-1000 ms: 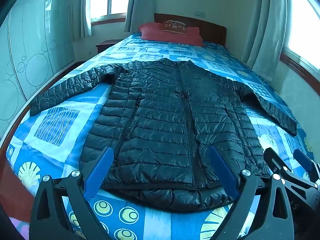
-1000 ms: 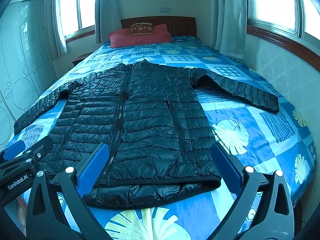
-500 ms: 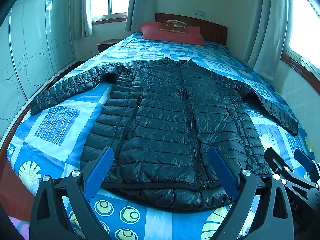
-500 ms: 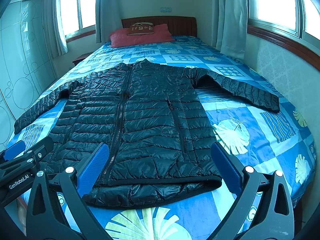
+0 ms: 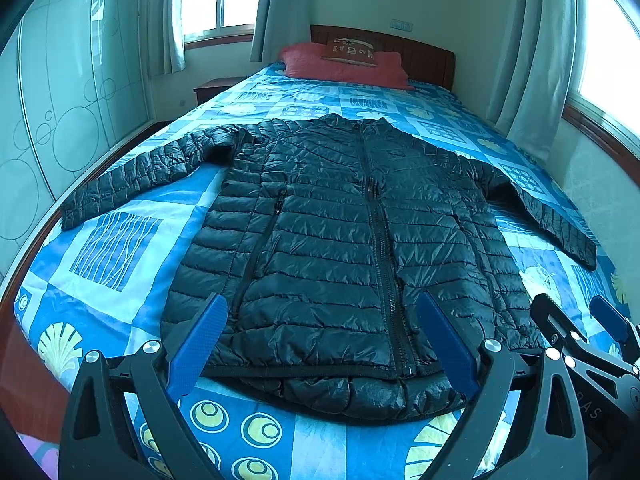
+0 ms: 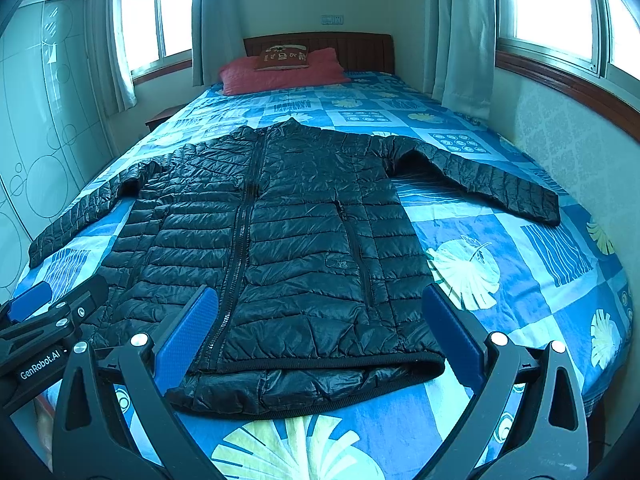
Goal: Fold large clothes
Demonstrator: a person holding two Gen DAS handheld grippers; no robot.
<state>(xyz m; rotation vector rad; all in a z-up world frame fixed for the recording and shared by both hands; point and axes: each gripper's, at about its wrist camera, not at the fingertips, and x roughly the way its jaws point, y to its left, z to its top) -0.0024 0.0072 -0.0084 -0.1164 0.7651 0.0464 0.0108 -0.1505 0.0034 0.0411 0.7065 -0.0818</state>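
A black quilted puffer jacket point(image 5: 340, 248) lies flat and zipped on the bed, front up, collar toward the headboard, both sleeves spread out to the sides; it also shows in the right wrist view point(image 6: 288, 240). My left gripper point(image 5: 322, 340) is open and empty, held above the jacket's hem. My right gripper point(image 6: 320, 328) is open and empty, above the hem too. The right gripper also shows at the left view's lower right point(image 5: 580, 340); the left gripper shows at the right view's lower left point(image 6: 48, 320).
The bed point(image 5: 116, 248) has a blue patterned cover. Red pillows point(image 5: 344, 66) and a wooden headboard point(image 6: 360, 50) stand at the far end. A wardrobe point(image 5: 60, 120) runs along the left, a wall with curtained windows point(image 6: 560, 120) along the right. A nightstand point(image 5: 212, 88) is far left.
Both views have drifted back and up very slightly from the jacket. Both grippers stay open and the jacket has not moved.
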